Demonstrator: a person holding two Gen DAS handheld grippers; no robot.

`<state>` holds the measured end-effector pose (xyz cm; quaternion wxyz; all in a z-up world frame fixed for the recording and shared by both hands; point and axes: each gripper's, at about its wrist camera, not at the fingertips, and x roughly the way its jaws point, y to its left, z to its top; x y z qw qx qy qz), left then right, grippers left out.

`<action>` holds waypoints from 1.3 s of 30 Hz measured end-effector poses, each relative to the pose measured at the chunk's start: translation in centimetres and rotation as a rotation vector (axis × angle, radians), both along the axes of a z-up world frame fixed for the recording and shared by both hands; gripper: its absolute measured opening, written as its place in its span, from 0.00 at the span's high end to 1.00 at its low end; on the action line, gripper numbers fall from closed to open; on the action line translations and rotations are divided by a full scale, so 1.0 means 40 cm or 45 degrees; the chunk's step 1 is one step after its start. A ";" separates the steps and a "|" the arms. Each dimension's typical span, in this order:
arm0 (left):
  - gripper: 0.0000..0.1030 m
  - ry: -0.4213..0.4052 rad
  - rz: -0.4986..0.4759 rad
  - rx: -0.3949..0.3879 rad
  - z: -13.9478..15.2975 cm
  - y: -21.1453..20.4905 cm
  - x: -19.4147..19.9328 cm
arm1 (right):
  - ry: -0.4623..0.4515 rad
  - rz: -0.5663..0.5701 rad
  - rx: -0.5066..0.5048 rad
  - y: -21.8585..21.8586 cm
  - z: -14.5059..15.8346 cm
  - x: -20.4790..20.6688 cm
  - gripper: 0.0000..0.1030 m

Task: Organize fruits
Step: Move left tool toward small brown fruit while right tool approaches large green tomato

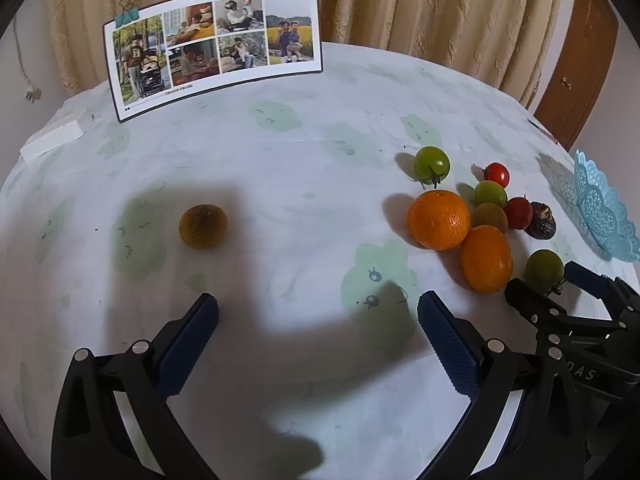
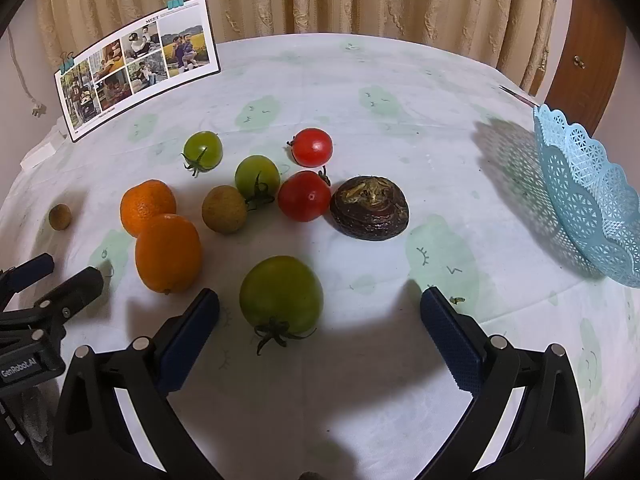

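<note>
Fruits lay scattered on a round table (image 2: 360, 80) under a pale printed cloth, none of them yet in the blue lace-edged basket (image 2: 588, 200) at the far right rim. Farthest left, well apart from the rest, sat a small brownish fruit (image 1: 203, 227), just ahead of the left gripper (image 1: 318, 308), whose jaws stood wide apart with nothing between them. Further right came the cluster: two oranges (image 2: 168, 254) touching one another, a second brownish fruit (image 2: 224, 209) against a green tomato (image 2: 257, 176), another green tomato (image 2: 203, 151) behind them, then two red tomatoes (image 2: 305, 196) and a dark, wrinkled fruit (image 2: 370, 209) just beside the nearer red one. Closest to the right gripper (image 2: 320, 310) lay a large green tomato (image 2: 281, 294), stem toward the camera, between the spread fingers but nearer the left pad; the pads did not touch it, so that gripper too was empty and fully open. Judging by this, the sorting was only starting, with the first pick being lined up. The next move likely called for centring the right gripper on the large green tomato, lowering it, closing gently so as not to bruise or roll the fruit, and then carrying it rightward to the basket.
</note>
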<state>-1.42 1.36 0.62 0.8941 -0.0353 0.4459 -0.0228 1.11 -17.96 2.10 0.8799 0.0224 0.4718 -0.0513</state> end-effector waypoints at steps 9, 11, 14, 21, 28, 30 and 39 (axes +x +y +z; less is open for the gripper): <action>0.05 -0.064 -0.010 0.042 0.012 -0.016 -0.020 | 0.000 0.001 -0.004 0.004 -0.002 -0.001 0.02; 0.05 -0.065 -0.012 0.045 0.012 -0.015 -0.017 | 0.001 0.001 -0.004 0.004 -0.002 -0.001 0.02; 0.05 -0.066 0.005 0.033 0.012 -0.010 -0.016 | 0.000 0.000 -0.006 0.006 -0.004 -0.001 0.02; 0.05 -0.038 0.018 0.009 0.010 0.004 0.002 | -0.013 -0.004 0.014 -0.003 0.002 -0.007 0.02; 0.05 -0.024 0.019 -0.022 0.009 0.016 0.012 | -0.067 -0.004 0.110 -0.025 0.017 -0.023 0.02; 0.05 -0.027 0.019 -0.030 0.010 0.018 0.013 | -0.081 -0.014 0.113 -0.027 0.020 -0.027 0.02; 0.05 -0.079 0.042 -0.022 0.030 0.026 0.007 | -0.163 -0.035 0.140 -0.036 0.041 -0.049 0.02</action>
